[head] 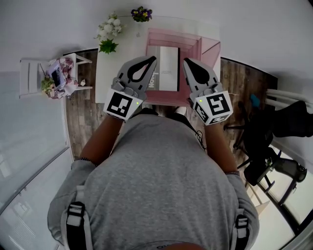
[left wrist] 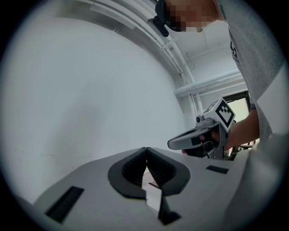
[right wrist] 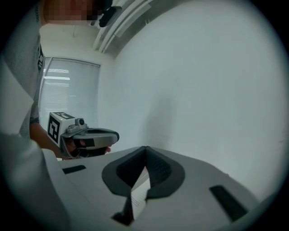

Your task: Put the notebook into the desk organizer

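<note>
In the head view a grey and white notebook [head: 165, 68] lies flat on the pink desk organizer [head: 198, 44], on the white table [head: 105, 73]. My left gripper [head: 148, 60] hangs above the notebook's left edge and my right gripper [head: 188, 62] above its right edge. Both point away from me. The left gripper [left wrist: 146, 149] has its jaws closed tip to tip with nothing held, and a strip of white page [left wrist: 154, 197] shows below them. The right gripper [right wrist: 146, 148] is also shut and empty, with a lined page [right wrist: 137, 195] beneath it.
White flowers [head: 108, 30] and a purple bunch [head: 141, 13] stand at the table's far edge. A small white stand with clutter [head: 55, 76] is at the left, over wooden floor. A black chair [head: 266, 146] stands at the right. Plain white wall fills both gripper views.
</note>
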Available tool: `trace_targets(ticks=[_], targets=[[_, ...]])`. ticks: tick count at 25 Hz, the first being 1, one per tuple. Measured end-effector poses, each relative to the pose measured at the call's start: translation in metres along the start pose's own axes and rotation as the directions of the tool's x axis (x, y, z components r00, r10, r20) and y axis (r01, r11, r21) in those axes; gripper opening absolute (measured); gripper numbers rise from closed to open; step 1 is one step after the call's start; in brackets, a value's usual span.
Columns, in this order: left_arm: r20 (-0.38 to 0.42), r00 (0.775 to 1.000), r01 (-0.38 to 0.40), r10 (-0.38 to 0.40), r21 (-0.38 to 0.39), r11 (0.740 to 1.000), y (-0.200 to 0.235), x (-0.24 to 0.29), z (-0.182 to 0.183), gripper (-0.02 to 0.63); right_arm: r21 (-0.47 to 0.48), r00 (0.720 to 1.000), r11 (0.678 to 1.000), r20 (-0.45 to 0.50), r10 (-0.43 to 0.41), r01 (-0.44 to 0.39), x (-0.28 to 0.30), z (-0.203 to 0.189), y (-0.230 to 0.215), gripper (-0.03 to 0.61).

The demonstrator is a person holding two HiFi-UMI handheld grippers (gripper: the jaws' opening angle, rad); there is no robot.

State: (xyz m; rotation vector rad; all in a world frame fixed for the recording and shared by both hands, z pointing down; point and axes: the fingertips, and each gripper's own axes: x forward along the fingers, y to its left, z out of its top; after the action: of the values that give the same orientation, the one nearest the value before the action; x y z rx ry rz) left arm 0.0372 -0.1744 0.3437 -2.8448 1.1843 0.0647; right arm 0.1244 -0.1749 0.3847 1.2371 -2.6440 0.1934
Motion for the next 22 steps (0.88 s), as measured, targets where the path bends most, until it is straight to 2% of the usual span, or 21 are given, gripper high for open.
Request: trace_targets(ticks=[8, 13, 22], targets=[[0.009, 1.0, -0.016, 0.016, 0.001, 1.0, -0.011, 0.0, 0.008, 0.02, -0.084, 0.995, 0.995, 0.088, 0.055, -0.048, -0.026, 0.015, 0.006, 0.006], [0.015, 1.0, -0.025, 0.025, 0.029, 0.999, -0.019, 0.0, 0.017, 0.02, -0.102, 0.991, 0.993, 0.11, 0.07, -0.058, -0.037, 0.021, 0.002, 0.006], [0.044, 0.998, -0.034, 0.033, 0.032, 0.999, -0.03, 0.002, 0.038, 0.02, -0.163, 0.982, 0.984, 0.161, 0.103, -0.076, -0.057, 0.047, 0.008, 0.006]])
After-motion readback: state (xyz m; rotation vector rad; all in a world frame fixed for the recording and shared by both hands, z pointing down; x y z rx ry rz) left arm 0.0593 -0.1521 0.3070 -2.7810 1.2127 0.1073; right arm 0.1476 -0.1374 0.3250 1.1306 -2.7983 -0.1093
